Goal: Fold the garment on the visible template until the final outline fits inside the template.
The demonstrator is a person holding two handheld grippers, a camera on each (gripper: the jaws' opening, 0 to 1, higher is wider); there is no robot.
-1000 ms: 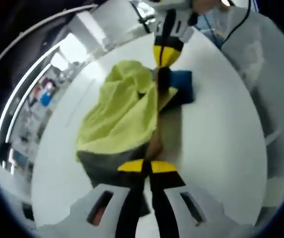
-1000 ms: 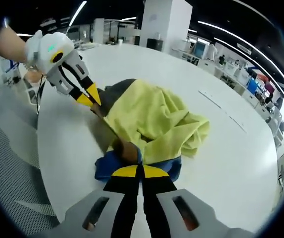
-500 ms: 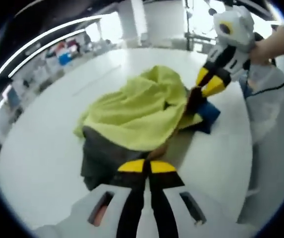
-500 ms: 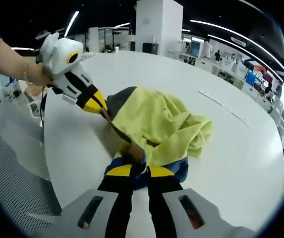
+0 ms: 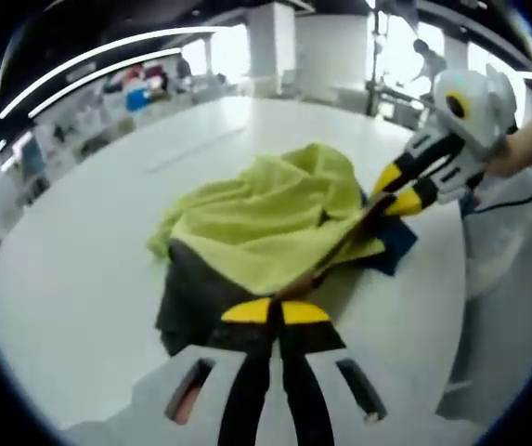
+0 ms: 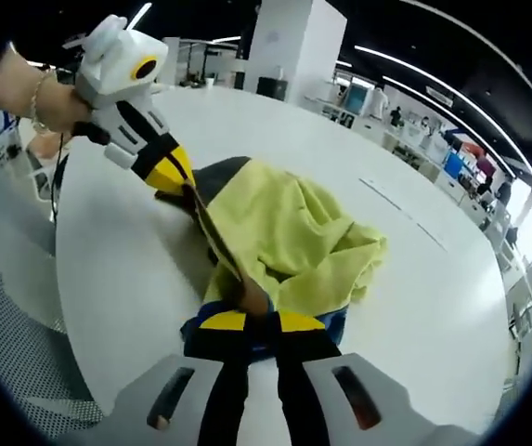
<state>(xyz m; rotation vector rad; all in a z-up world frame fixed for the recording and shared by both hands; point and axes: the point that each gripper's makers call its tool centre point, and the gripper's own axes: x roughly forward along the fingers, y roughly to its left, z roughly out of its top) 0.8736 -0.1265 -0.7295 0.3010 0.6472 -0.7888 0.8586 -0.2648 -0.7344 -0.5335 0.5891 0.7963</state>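
A crumpled yellow-green garment (image 5: 266,216) with a dark grey part lies heaped in the middle of the round white surface (image 5: 80,279), and a bit of blue cloth (image 5: 395,243) peeks out from under it on the side nearest the right hand-held gripper. The left hand-held gripper (image 5: 277,311) has its yellow-tipped jaws pressed together on the near edge of the garment, where the grey and yellow layers meet; a brownish strip of the fabric runs taut from there across to the right hand-held gripper (image 5: 397,192), whose jaws are likewise pinched shut on the garment's far edge, held by a person's hand (image 5: 525,149) coming in from the side. From the right gripper view, the right hand-held gripper (image 6: 258,323) is clamped on the garment (image 6: 293,242) just above the blue cloth (image 6: 330,321), and the left hand-held gripper (image 6: 173,177) grips the opposite end, near the dark grey part, with a hand (image 6: 38,93) wearing a bracelet behind it. Whether a template lies beneath the heap I cannot tell.
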